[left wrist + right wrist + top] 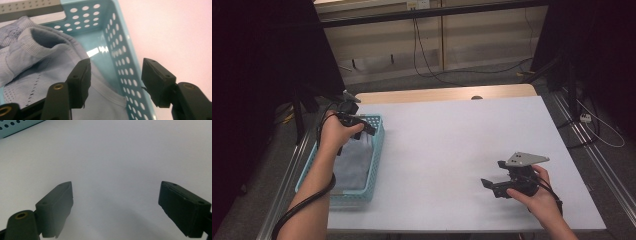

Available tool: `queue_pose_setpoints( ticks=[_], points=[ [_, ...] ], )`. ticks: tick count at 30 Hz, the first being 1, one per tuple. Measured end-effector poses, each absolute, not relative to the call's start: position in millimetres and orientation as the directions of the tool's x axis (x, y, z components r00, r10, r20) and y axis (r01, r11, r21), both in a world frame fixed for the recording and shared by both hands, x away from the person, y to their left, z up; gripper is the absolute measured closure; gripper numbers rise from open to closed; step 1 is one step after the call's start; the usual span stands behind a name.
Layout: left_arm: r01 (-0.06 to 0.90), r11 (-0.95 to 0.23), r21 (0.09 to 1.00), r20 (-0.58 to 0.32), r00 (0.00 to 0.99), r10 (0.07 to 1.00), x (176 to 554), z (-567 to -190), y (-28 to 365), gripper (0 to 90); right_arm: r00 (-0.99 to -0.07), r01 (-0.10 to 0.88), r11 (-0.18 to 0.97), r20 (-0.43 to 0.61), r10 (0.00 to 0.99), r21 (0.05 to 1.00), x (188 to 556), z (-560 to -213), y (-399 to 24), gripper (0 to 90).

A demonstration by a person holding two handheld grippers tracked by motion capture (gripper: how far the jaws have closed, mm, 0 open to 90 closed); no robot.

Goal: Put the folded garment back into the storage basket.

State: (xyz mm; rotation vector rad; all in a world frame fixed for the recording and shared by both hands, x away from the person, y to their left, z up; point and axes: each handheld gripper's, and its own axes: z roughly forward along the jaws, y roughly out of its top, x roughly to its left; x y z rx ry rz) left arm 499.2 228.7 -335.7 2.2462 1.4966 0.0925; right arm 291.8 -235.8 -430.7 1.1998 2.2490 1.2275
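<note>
Pale grey desk surface (452, 145) is noted, with a perforated turquoise plastic basket (377, 145) at its left edge; a folded light-blue knit garment (37, 65) lies inside. Left tongs (113, 82) are parted, holding nothing, above it. Right tongs (116, 207) are held wide, empty, near the front right corner. Withdrawal is best made straight upward, avoiding the basket wall.

One blue basket (374, 150), one grey garment (37, 65) inside it, possibly more folded beneath; two grippers (371, 128) (493, 176).
</note>
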Motion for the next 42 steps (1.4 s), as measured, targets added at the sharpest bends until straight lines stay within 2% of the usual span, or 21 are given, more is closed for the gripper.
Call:
queue_pose_setpoints(
  ticks=[6,18,29,42],
  points=[
    [0.852,-0.337,0.400,-0.190,0.437,0.879,495,-329,219,33.4,-0.605,0.523,0.286,0.114,0.788,0.803,291,-431,-235,12.6],
    [0.815,-0.397,0.423,-0.194,0.509,0.838,485,-321,188,26.7,-0.608,0.528,0.292,0.115,0.785,0.798,293,-432,-235,12.5],
    [0.774,-0.450,0.446,-0.223,0.583,0.781,473,-317,162,24.0,-0.606,0.528,0.284,0.121,0.786,0.800,294,-432,-237,12.5],
    [0.748,-0.471,0.467,-0.250,0.623,0.742,462,-322,144,20.8,-0.606,0.535,0.284,0.127,0.785,0.796,293,-433,-238,11.6]
  ],
)
